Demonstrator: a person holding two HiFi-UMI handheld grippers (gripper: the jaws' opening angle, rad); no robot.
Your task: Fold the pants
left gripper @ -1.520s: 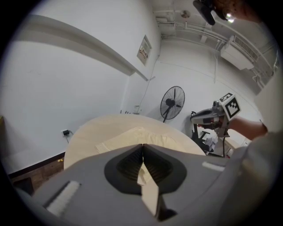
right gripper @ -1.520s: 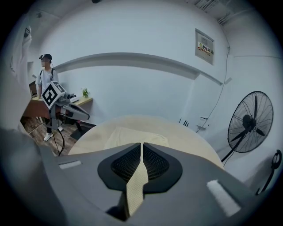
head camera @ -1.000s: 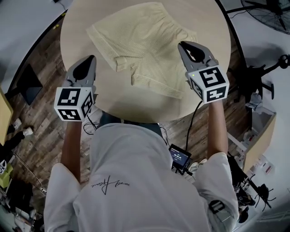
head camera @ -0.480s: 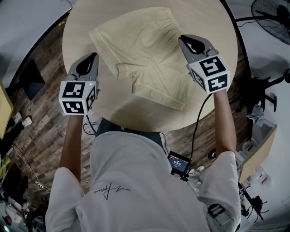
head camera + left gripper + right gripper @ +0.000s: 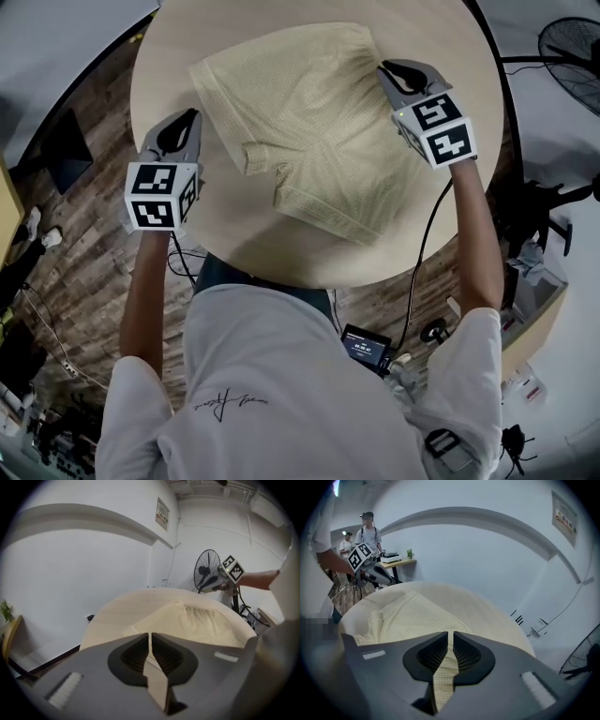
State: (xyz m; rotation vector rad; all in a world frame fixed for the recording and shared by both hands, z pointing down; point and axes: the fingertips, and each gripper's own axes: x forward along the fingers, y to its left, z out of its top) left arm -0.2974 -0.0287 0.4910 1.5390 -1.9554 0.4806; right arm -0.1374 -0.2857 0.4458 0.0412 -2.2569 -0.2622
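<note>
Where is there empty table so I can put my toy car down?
There is bare wood between the pants and the left gripper, along the left rim of the table. Another bare strip runs between the leg hems and the near rim. The middle and right are crowded with cloth.

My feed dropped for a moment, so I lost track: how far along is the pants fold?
Nothing looks folded yet: the pants lie spread on the round table. In hand: the right gripper hangs over the waistband, its jaws near together and just starting to open, with no cloth between them. The left gripper is shut and empty beside a leg hem. Left: grasp and make every fold.
</note>
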